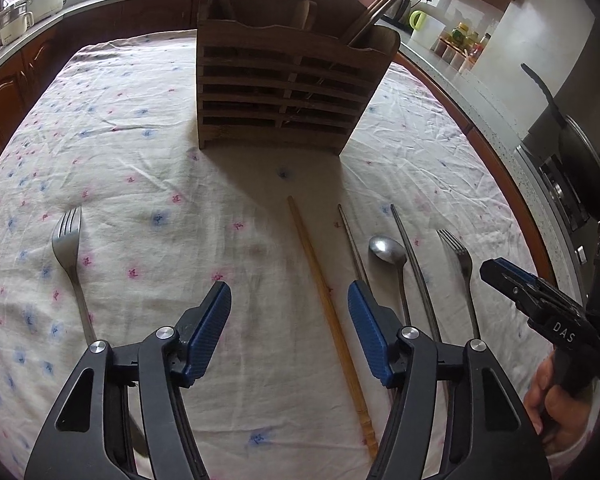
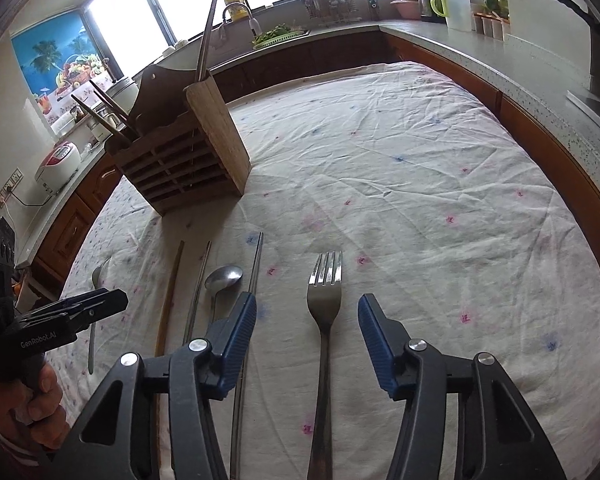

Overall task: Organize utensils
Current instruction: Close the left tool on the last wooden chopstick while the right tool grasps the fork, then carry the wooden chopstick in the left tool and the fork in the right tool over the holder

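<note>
I have both grippers hovering low over the flowered tablecloth (image 1: 148, 168), each with its jaws apart and nothing pinched. The left gripper (image 1: 290, 312) straddles a wooden chopstick (image 1: 324, 304) that lies lengthwise between its blue pads (image 1: 212, 332) — the pads are not on it. The right gripper (image 2: 307, 336) does the same over a steel fork (image 2: 324, 300), tines pointing away from me, handle running back under the rig; its pads stand clear on either side.

Between those two pieces, from left to right, lie a thin metal chopstick (image 1: 352, 240), a steel spoon (image 1: 387, 250) with its bowl at the far end, and a second metal chopstick (image 1: 412, 256), all roughly parallel and near each other. Another fork (image 1: 69, 248) lies by itself well off to the left, tines also pointing far.

The wooden utensil holder (image 1: 284, 88) stands upright at the far side of the table, slatted front towards me. Dark chopsticks (image 1: 384, 4) lean out of one end compartment and a pair of metal ones (image 2: 205, 36) rise from the other end (which inner slot exactly, I cannot tell).

A hand (image 2: 28, 396) grips the left rig's handle, seen at the left edge of the right wrist view.
</note>
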